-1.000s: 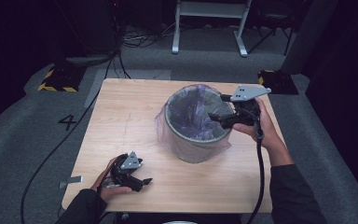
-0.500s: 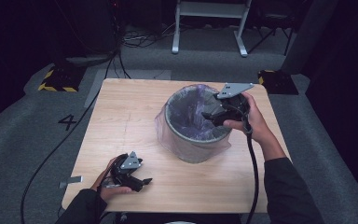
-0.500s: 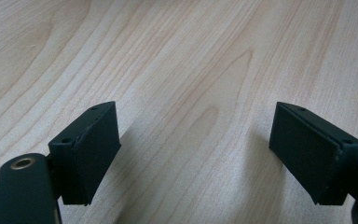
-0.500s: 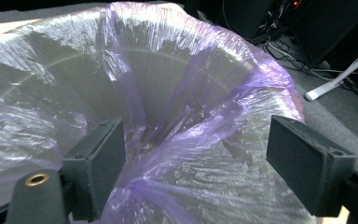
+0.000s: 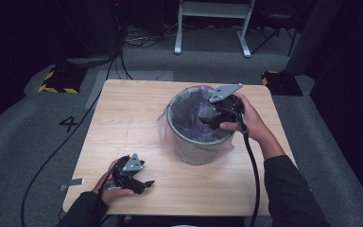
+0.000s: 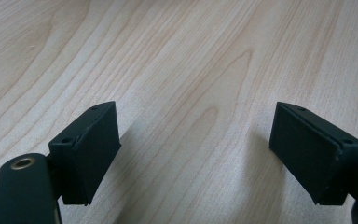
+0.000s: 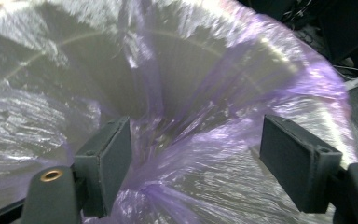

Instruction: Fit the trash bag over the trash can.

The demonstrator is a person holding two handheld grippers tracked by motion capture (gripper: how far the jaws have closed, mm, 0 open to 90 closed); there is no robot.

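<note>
High view: a grey bin (image 5: 196,137) lined with a thin purple bag (image 5: 189,111) stands on the right half of the wooden desk (image 5: 123,113), the bag's edge folded out over the rim. The right gripper (image 5: 207,117) reaches into the bin's mouth from the right side; the left gripper (image 5: 144,184) rests on the desk near the front left corner, well apart from the bin.

Right gripper view: the jaws stand wide apart and have just been closing a little, with crinkled bag film lying between and below them but not pinched by either pad (image 7: 107,163).

Left gripper view: the jaws are wide open over bare wood, with nothing between them.

The step in hand appears to be taking hold of the liner inside the bin. To do it well, the right jaws should be lowered onto a single raised fold of film and closed squarely. Thin film slips and tears easily, so any pull should be slow. The left gripper could steady the bin's rim should the bin start to shift.
</note>
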